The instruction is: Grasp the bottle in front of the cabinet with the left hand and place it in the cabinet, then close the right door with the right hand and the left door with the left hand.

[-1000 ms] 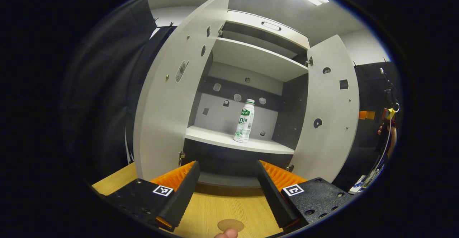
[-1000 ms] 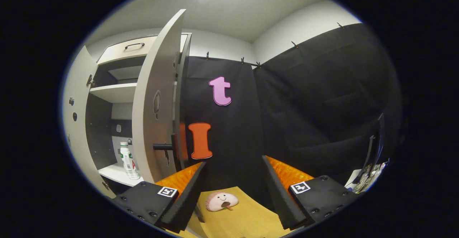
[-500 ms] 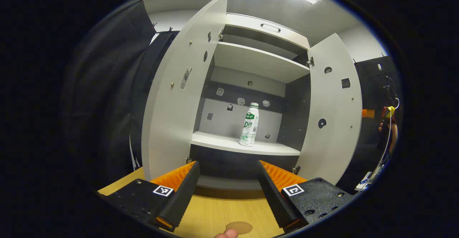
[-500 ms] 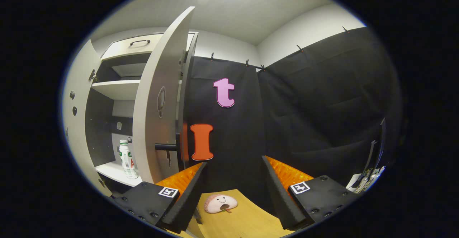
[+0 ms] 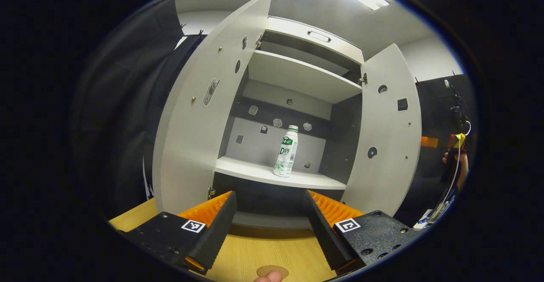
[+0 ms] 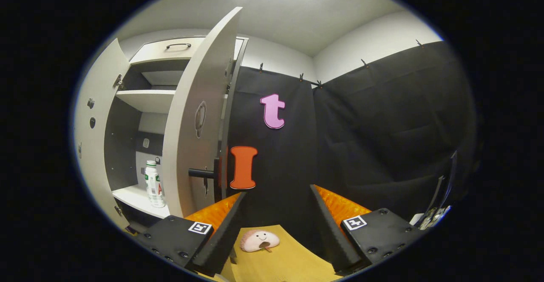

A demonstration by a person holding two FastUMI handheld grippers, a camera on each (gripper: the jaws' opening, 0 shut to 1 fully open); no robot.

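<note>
One bottle (image 5: 286, 151), upright on the lower shelf (image 5: 276, 175) inside the cabinet (image 5: 306, 44), toward the right half of that shelf and short of the back panel. Same bottle (image 6: 152, 183) seen through the gap past the cabinet's right door (image 6: 191, 116), standing on the shelf (image 6: 136, 199) near its front edge. Nothing else on that shelf.

Two doors, both swung wide: left door (image 5: 199, 112) and right door (image 5: 389, 133) flanking the cabinet opening. Two shelves inside; upper shelf (image 5: 297, 71) bare. One drawer front with a handle (image 5: 318, 36) at the cabinet's top. One dark handle (image 6: 203, 173) on the outer face of the right door.

Left gripper (image 5: 270, 222) spread apart, holding nothing, low in front of the cabinet over the wooden table (image 5: 272, 250). Right gripper (image 6: 276, 226) likewise parted and empty, to the right of the cabinet, just off the right door's edge.

One small plush face toy (image 6: 259, 240) on the table (image 6: 293, 265), right of the cabinet. One round coaster-like disc (image 5: 272, 271) on the table before the cabinet, a fingertip (image 5: 267, 278) at its near rim.
</note>
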